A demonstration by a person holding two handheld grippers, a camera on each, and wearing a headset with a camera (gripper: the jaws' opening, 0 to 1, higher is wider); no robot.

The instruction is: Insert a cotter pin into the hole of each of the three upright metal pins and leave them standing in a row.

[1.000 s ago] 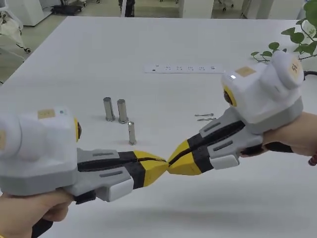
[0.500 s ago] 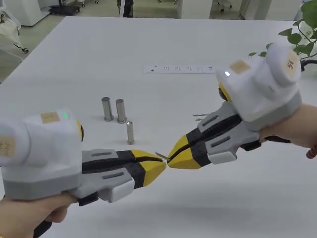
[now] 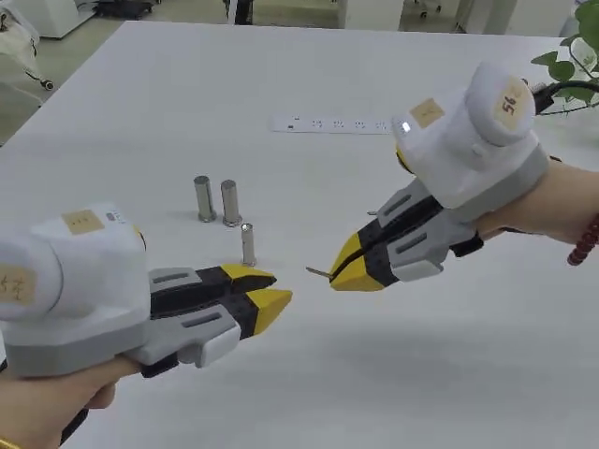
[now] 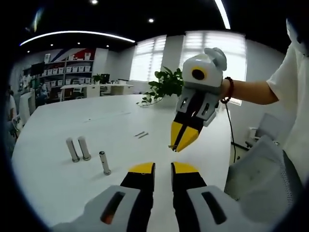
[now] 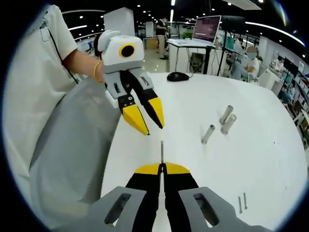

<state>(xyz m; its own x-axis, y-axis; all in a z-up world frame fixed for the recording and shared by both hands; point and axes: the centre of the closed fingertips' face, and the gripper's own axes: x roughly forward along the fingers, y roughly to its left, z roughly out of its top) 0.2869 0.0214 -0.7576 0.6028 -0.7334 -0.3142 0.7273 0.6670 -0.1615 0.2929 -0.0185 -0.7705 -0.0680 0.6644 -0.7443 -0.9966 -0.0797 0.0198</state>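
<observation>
The right yellow-tipped gripper (image 3: 336, 277) is pinching a thin silver cotter pin (image 5: 161, 151) tight above the white table (image 3: 421, 374). The left yellow-tipped gripper (image 3: 279, 286) is hanging spread open nearby. Three short grey metal pins (image 3: 230, 203) are standing behind.

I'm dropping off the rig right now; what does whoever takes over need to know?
Left tongs: open, empty.
Right tongs: shut on one cotter pin, tip sticking out.
Three metal pins stand on the table, two side by side, the third apart and nearer. Two spare cotter pins lie flat.
Done: no cotter pin fitted, as far as I see. Left: all three, then the row.
</observation>
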